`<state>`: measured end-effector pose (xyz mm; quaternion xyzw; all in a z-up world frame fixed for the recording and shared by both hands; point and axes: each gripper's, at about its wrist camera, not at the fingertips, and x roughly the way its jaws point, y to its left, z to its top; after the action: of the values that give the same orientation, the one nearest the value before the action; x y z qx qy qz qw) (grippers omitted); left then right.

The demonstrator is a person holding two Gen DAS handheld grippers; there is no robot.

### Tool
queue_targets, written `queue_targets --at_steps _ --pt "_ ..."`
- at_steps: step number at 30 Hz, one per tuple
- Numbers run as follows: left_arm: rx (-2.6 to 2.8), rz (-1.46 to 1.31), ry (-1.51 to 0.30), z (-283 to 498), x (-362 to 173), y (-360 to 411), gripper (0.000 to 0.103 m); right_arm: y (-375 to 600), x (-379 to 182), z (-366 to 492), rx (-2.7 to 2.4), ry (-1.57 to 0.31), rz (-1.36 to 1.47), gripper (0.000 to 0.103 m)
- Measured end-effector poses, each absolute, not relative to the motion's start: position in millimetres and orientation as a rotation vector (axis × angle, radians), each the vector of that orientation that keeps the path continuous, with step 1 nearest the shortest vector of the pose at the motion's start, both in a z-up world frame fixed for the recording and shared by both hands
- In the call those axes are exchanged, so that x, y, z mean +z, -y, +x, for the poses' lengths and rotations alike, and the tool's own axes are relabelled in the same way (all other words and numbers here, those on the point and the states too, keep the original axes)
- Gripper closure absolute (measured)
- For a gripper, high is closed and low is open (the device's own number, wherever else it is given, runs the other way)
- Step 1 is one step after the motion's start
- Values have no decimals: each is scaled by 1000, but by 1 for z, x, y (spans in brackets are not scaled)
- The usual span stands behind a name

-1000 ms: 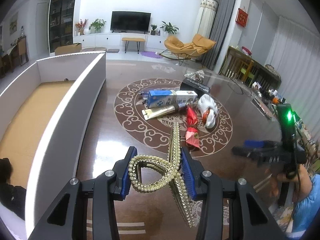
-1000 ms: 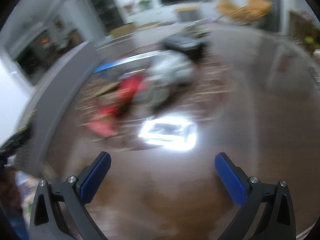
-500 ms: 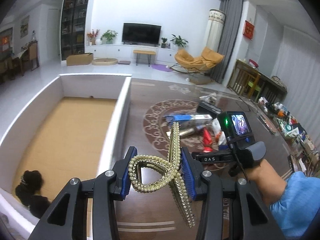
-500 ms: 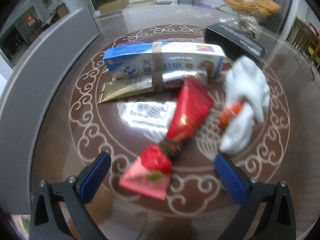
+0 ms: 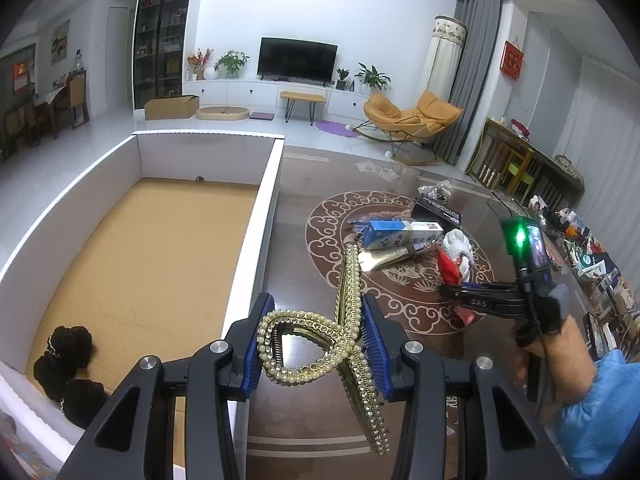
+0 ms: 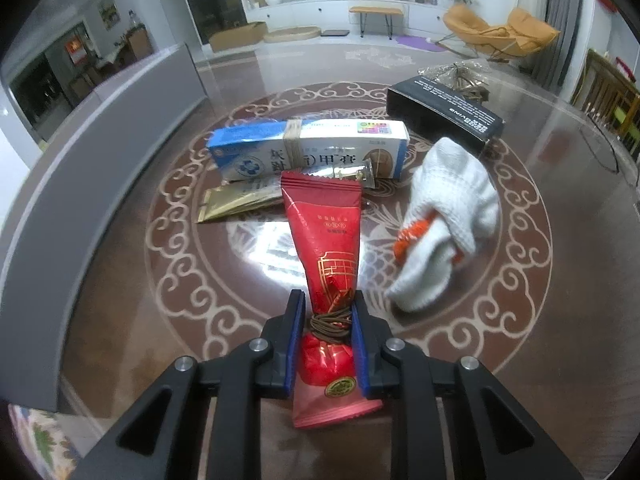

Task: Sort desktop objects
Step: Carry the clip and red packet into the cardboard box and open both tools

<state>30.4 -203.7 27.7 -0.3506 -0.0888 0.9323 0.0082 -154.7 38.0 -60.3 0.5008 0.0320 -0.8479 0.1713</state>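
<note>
- The left gripper (image 5: 316, 338) is seen partly closed, its blue pads pressed on either side of a gold, pearl-studded hair clip (image 5: 344, 332), which is held off the surface.
- The clip is shaped as a loop with a long toothed bar; the bar is seen to stick out past the pads both towards the table and back towards the camera.
- The held clip is carried just beside the white wall of a large open box (image 5: 256, 240) with a brown cardboard floor, at the boundary between box and table.
- A black hair scrunchie (image 5: 66, 364) is seen lying in the near left corner of the box.
- The right gripper (image 6: 326, 338) is closed down narrow on a red foil packet (image 6: 324, 240), gripped at the waist where brown cord is wound around it.
- The packet's long upper part is pointed away from the camera over the dark, glossy table (image 6: 168, 280); its short pink lower end is seen hanging below the pads.
- Whether the packet is touching the table cannot be told.
- A blue-and-white carton (image 6: 312, 152) bound with cord to a gold tube (image 6: 240, 202) is seen lying beyond the packet.
- A white work glove (image 6: 448, 216) with orange trim is seen to the right of the packet, and a black box (image 6: 444, 110) farther back.
- From the left view, a hand (image 5: 548, 344) in a blue sleeve (image 5: 600, 412) is seen holding the right tool.
</note>
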Motion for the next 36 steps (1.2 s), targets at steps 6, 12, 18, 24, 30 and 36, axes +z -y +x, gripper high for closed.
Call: queue_targets --at_steps 6,12,18,24,30,36 --pt "2913 -1069 299 36 32 206 59 -50 -42 -131 -2332 -21 1391 80" --pt "2924 -1034 331 46 37 220 59 -46 -14 -108 -2279 31 1342 80" --pt "2963 -1026 391 61 40 256 59 -19 26 -96 -2208 51 1265 80" --pt "3055 -1019 436 83 41 312 59 54 67 -80 -2079 24 1174 80" --pt "3109 -1100 497 86 25 374 59 164 89 -59 -1916 -23 1103 80" --pt "3069 -1285 489 53 -7 411 59 252 57 -58 -1854 -134 1142 80"
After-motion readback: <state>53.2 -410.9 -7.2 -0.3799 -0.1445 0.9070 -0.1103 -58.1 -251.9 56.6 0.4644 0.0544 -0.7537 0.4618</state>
